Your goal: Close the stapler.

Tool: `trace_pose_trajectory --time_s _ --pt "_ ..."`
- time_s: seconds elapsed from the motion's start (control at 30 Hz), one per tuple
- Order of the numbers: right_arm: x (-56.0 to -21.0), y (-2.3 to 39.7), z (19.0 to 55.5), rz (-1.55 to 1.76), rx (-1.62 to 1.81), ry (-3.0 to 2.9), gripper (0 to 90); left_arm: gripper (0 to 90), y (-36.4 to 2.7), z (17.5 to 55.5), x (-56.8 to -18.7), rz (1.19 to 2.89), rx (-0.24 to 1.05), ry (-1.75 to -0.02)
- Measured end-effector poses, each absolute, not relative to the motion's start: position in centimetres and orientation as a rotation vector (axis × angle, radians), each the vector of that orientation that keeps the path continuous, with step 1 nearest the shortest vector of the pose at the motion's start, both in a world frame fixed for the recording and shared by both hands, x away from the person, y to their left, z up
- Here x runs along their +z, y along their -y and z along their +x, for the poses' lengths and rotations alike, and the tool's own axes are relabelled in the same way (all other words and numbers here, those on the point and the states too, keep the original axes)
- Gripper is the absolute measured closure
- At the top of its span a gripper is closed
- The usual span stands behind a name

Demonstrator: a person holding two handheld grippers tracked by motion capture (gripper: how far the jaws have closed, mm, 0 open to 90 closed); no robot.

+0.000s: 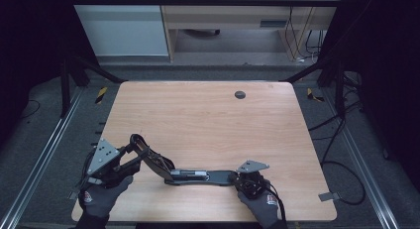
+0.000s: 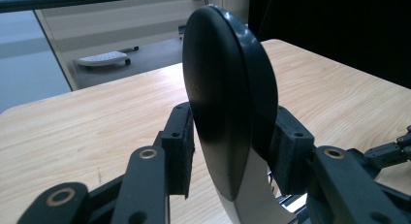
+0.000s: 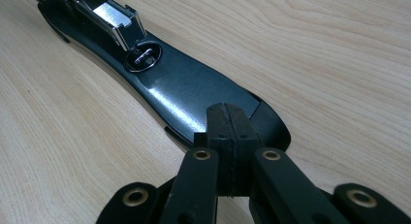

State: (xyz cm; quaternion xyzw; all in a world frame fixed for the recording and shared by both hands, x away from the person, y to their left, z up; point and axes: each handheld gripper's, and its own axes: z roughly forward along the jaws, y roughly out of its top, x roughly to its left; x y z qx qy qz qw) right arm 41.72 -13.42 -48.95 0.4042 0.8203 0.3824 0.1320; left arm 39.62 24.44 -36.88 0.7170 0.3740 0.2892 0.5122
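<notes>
Black long-arm stapler with chrome magazine lies opened out, lower centre of frame, on wooden surface. Left claw grips its raised rounded handle; right claw, jaws shut together, presses on base end.

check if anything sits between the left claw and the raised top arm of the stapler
Nothing visible does. The raised top arm already stands between the left claw's pads, which lie against its sides. The right claw, jaws together, presses on the base of the stapler, flat on the table.
</notes>
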Motion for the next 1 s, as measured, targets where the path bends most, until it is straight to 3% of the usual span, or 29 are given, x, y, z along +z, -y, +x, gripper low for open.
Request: trace_pose_trajectory --time_s 1.0 --pt "-49.1 13.5 41.8 1.168 1.124 -2.375 90.0 57.9 -21.1 39.7 -36.3 1.779 0.755 -0.816"
